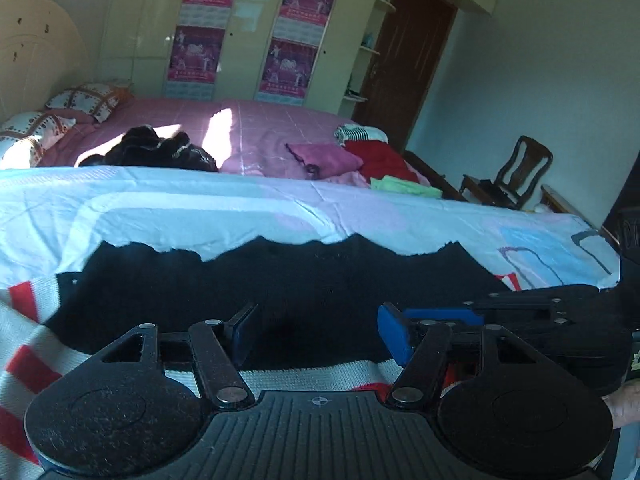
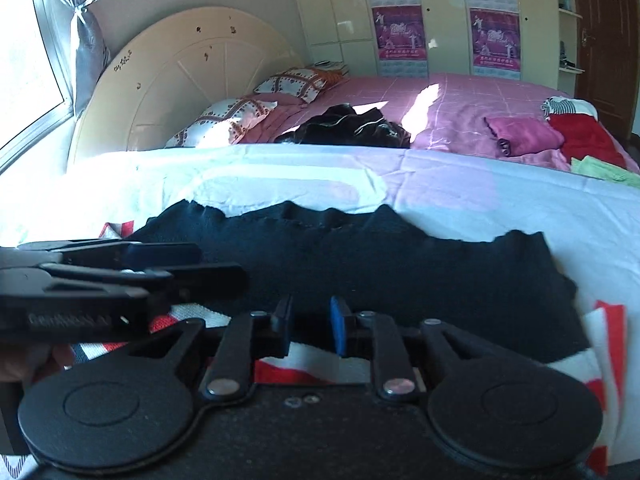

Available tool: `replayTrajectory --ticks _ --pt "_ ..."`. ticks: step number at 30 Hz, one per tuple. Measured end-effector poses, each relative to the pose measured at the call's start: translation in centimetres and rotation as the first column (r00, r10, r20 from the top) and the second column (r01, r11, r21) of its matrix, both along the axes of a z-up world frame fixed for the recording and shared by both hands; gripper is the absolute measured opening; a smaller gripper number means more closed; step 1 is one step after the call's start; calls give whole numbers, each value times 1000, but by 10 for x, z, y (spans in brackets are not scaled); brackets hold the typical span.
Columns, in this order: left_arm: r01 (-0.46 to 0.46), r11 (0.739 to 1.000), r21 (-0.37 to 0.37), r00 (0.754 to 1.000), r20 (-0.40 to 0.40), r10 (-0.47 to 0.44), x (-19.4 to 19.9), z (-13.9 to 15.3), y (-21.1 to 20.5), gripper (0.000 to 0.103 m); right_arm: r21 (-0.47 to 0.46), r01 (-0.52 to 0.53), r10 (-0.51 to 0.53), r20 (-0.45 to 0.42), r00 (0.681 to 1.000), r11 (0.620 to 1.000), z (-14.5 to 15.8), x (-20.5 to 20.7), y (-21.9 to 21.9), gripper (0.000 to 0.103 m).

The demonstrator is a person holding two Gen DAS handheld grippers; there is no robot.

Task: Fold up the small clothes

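Observation:
A knit garment lies flat on the pale sheet, with a broad black part [image 1: 280, 280] and a red and white striped part [image 1: 28, 344]. It also shows in the right wrist view [image 2: 400, 264]. My left gripper [image 1: 316, 336] is open, low over the near edge of the black part, holding nothing. It shows from the side in the right wrist view [image 2: 160, 264]. My right gripper [image 2: 310, 328] has its jaws narrowly apart over the striped edge [image 2: 320, 364], with nothing between them. It reaches in from the right in the left wrist view [image 1: 440, 316].
The pale patterned sheet [image 1: 240, 208] covers the near bed. Beyond it on the pink cover lie a dark crumpled garment [image 1: 152, 152], a folded pink piece [image 1: 328, 158], a red one [image 1: 384, 160] and a green one [image 1: 404, 186]. A wooden chair [image 1: 516, 176] stands right.

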State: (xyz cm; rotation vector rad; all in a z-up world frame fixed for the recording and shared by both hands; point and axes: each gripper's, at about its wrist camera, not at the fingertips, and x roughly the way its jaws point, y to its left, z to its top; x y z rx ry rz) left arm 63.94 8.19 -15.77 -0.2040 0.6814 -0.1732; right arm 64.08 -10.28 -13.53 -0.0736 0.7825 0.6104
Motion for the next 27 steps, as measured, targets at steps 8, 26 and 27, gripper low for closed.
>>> replayTrajectory --ticks 8,26,27 --pt "-41 968 248 999 18 38 -50 -5 69 49 -1 208 -208 13 978 978 -6 6 -116 0" --pt "-3 975 220 999 32 -4 -122 8 22 67 -176 173 -156 107 982 969 9 -84 -63 15" --pt "-29 973 231 999 28 23 -131 8 34 67 -198 233 -216 102 971 952 8 -84 -82 20"
